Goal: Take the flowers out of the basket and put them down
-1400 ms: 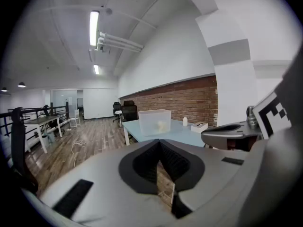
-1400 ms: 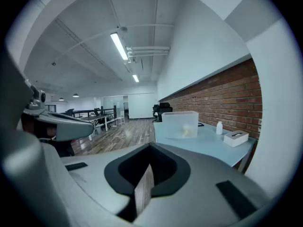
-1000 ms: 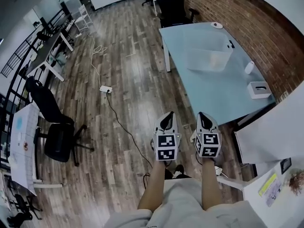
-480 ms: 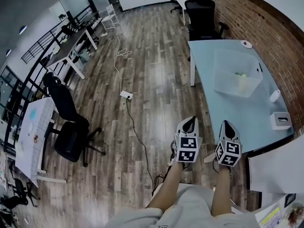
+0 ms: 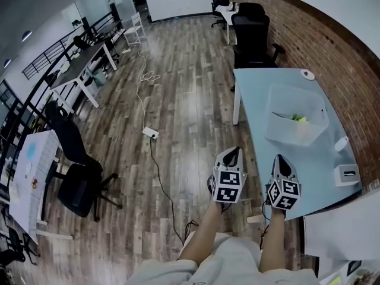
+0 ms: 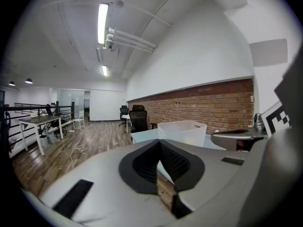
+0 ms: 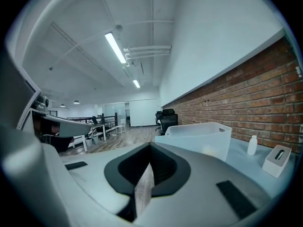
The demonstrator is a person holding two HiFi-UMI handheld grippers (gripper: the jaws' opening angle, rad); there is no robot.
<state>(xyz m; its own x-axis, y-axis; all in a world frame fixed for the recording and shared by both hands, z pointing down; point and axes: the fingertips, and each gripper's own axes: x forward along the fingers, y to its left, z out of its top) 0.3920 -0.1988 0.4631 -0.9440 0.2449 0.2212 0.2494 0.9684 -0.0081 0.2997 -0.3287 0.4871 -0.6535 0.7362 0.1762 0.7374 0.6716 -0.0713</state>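
While both grippers hang over the floor at lower centre, the print I can make out is the black-and-white square markers on their cubes. Left gripper (image 5: 234, 152) and right gripper (image 5: 278, 159): jaws pressed together, nothing between. Basket (image 5: 297, 129) sits on the table (image 5: 255, 141) at right, apart from both. Flowers (image 5: 297, 119) show inside as a green-yellow smudge, shape unclear. Bottle (image 5: 341, 143) and box (image 5: 346, 174) stand at right.

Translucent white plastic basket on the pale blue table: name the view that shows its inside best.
The head view: it looks down into the basket, showing yellow-green contents. Both gripper views see only its outer wall, side-on.
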